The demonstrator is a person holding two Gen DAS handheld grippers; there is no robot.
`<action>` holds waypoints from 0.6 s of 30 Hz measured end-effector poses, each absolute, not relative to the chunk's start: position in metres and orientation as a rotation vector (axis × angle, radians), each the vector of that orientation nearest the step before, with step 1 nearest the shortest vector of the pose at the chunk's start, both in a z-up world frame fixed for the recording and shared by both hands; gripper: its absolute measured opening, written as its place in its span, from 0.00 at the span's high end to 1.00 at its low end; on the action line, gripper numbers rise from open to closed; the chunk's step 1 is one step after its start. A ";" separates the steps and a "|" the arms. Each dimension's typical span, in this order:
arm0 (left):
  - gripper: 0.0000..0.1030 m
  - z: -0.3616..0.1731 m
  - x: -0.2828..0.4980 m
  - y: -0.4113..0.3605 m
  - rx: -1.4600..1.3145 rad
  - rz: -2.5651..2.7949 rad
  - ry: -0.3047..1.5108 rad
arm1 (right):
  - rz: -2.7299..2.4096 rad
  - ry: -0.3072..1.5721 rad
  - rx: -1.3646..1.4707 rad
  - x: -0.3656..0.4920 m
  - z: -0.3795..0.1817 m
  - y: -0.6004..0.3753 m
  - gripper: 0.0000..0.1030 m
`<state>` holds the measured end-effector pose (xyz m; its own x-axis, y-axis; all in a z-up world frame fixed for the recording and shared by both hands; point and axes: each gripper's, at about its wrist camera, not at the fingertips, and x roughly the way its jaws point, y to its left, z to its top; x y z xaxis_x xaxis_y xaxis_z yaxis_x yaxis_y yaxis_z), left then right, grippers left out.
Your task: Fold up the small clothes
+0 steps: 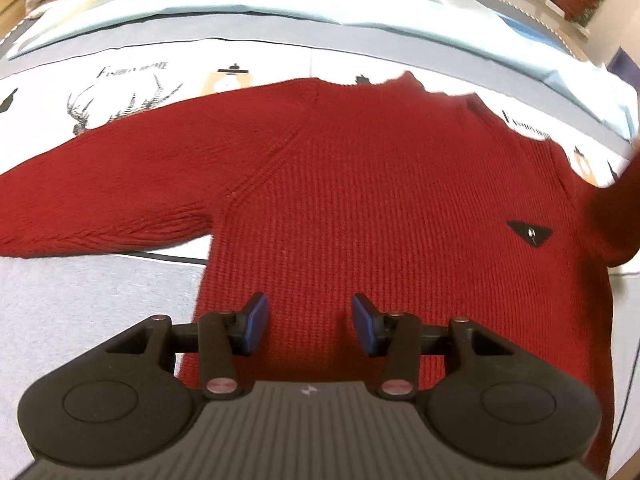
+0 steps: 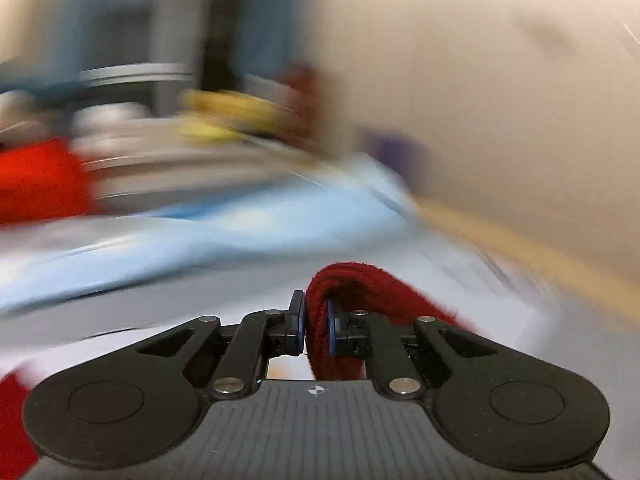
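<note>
The right claw [image 2: 316, 326] is clamped on one band of dark red knit [image 2: 352, 280], which loops up from between its two blue pads [image 2: 298, 330] and drops away to the right. Everything behind it is smeared by blur: pale blue cloth, a red patch at the left, something yellow further off.

The left claw [image 1: 309, 322] hangs with its two pads [image 1: 256, 322] apart, nothing between them, over the lower body of one red sweater [image 1: 360, 184]. The sweater lies spread flat on a printed sheet [image 1: 132, 88], one sleeve [image 1: 100, 200] stretched out to the left, one small black triangular patch [image 1: 529, 233] on its chest. The sheet shows one deer drawing [image 1: 120, 102].
</note>
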<state>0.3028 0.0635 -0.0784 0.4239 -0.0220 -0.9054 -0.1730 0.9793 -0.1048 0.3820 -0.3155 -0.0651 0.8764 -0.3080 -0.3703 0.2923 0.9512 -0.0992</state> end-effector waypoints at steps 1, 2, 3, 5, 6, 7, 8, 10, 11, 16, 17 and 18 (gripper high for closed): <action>0.50 -0.077 0.303 0.067 -0.201 0.100 1.130 | -0.175 0.351 -0.140 0.373 -0.059 -0.272 0.89; 0.50 -0.076 0.303 0.071 -0.211 0.105 1.128 | -0.046 0.313 -0.225 0.360 -0.058 -0.234 0.89; 0.50 -0.074 0.303 0.074 -0.223 0.110 1.127 | 0.104 0.286 -0.319 0.344 -0.062 -0.195 0.89; 0.50 -0.071 0.302 0.082 -0.245 0.117 1.122 | 0.416 0.318 -0.479 0.311 -0.084 -0.129 0.89; 0.50 -0.070 0.302 0.085 -0.252 0.119 1.120 | 0.525 0.386 -0.512 0.299 -0.098 -0.108 0.89; 0.50 -0.068 0.302 0.089 -0.262 0.121 1.118 | 0.595 0.470 -0.532 0.291 -0.113 -0.092 0.89; 0.50 -0.066 0.302 0.093 -0.274 0.123 1.114 | 0.635 0.561 -0.552 0.286 -0.129 -0.080 0.89; 0.50 -0.062 0.301 0.102 -0.301 0.130 1.106 | 0.643 0.667 -0.576 0.281 -0.148 -0.071 0.84; 0.50 -0.060 0.301 0.106 -0.312 0.134 1.102 | 0.631 0.695 -0.572 0.282 -0.148 -0.071 0.82; 0.50 -0.058 0.303 0.132 -0.393 0.170 1.095 | 0.564 0.864 -0.341 0.306 -0.094 -0.086 0.70; 0.51 -0.059 0.303 0.139 -0.427 0.181 1.093 | 0.547 0.877 -0.278 0.309 -0.078 -0.093 0.66; 0.52 -0.061 0.303 0.146 -0.467 0.190 1.092 | 0.522 0.878 -0.216 0.311 -0.064 -0.101 0.58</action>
